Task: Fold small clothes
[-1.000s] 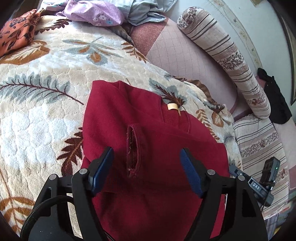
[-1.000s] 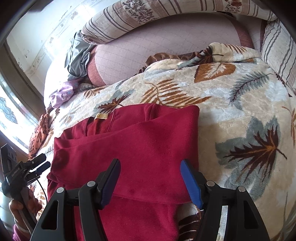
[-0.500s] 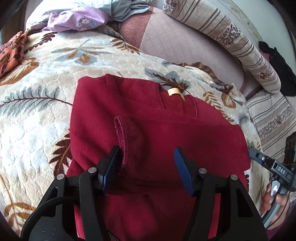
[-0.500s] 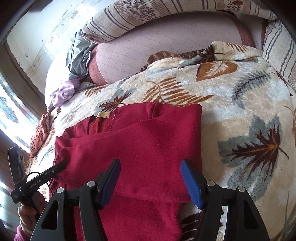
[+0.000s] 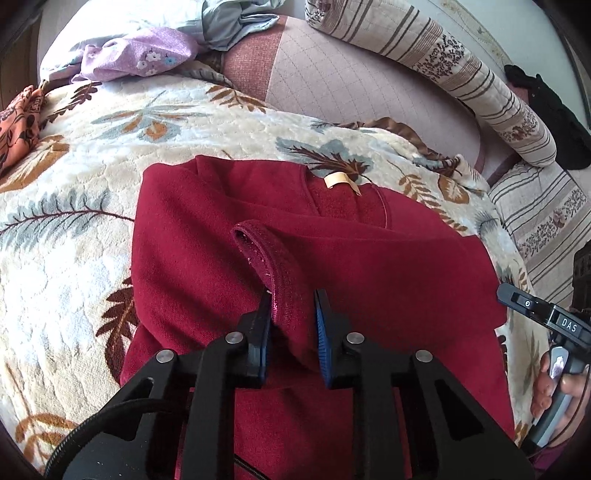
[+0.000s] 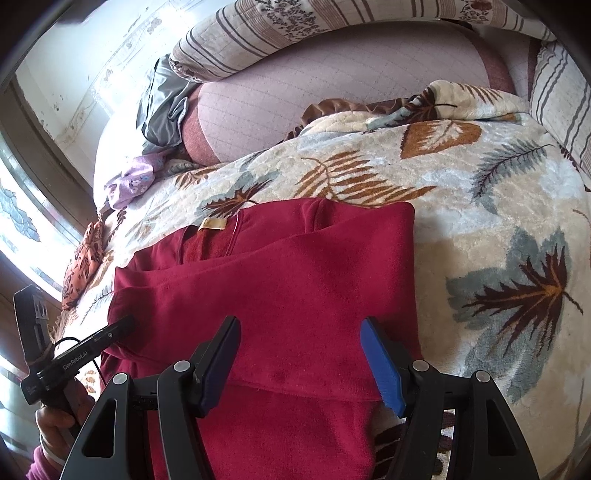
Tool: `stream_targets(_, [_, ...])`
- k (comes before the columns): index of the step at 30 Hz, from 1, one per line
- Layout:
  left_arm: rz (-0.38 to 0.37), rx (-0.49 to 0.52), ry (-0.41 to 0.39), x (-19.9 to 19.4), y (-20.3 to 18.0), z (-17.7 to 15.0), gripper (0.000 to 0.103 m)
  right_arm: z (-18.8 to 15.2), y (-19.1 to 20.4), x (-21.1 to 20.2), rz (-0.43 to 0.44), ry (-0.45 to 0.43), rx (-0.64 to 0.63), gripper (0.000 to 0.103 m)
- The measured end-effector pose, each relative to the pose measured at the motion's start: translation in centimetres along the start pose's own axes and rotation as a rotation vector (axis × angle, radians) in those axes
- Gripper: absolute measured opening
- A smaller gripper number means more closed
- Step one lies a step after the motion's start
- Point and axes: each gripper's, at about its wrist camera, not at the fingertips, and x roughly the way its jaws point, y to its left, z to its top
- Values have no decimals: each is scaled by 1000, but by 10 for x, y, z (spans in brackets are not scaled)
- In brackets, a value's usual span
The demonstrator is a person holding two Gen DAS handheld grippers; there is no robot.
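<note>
A dark red fleece garment (image 5: 369, 266) lies partly folded on a leaf-patterned blanket (image 5: 74, 229), neck label (image 5: 338, 181) at the far edge. My left gripper (image 5: 291, 314) is shut on the red sleeve cuff (image 5: 266, 254), which stands up from the garment. In the right wrist view the same garment (image 6: 295, 266) lies flat with a sleeve folded across it. My right gripper (image 6: 301, 354) is open and empty just above the folded sleeve's near hem. The left gripper's tip also shows in the right wrist view (image 6: 122, 326), at the garment's left edge.
A striped bolster (image 5: 443, 66) and pink quilted cushion (image 5: 351, 85) lie behind the blanket. Purple (image 5: 140, 55), grey (image 5: 236, 18) and orange (image 5: 18, 122) clothes sit at the far left. A black item (image 5: 554, 118) lies at the far right.
My left gripper moved forward and closed on the sleeve cuff, which was lying open between the jaws. The right gripper stayed nearly still and open.
</note>
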Motion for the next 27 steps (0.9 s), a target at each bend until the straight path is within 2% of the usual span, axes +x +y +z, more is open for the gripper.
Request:
stream_targets(6, [-34, -92, -45, -17, 19, 9, 15, 4, -8, -6, -20, -28, 20, 65])
stream_targets(9, [2, -91, -88, -30, 24, 14, 15, 12, -13, -12, -36, -54, 35, 65])
stream_targets(14, [63, -123, 0, -12, 36, 8, 15, 29, -12, -7, -78, -85, 11, 65])
stream_targets(15, [84, -122, 17, -6, 36, 6, 15, 32, -11, -1, -84, -74, 1, 60])
stream_targets(16, [100, -117, 25, -4, 35, 4, 15, 34, -9, 5, -86, -61, -13, 52])
stream_targets(17, [115, -109, 26, -3, 34, 3, 15, 35, -7, 14, -92, -44, -32, 49])
stream_targets(19, [130, -90, 21, -3, 32, 2, 15, 35, -6, 33, -161, -16, -80, 42])
stream_targets(22, [148, -70, 20, -1, 30, 0, 15, 37, -12, 60, -262, 20, -145, 39])
stream_targets(27, [158, -59, 18, -1, 29, -1, 15, 33, -12, 32, -232, 8, -134, 39])
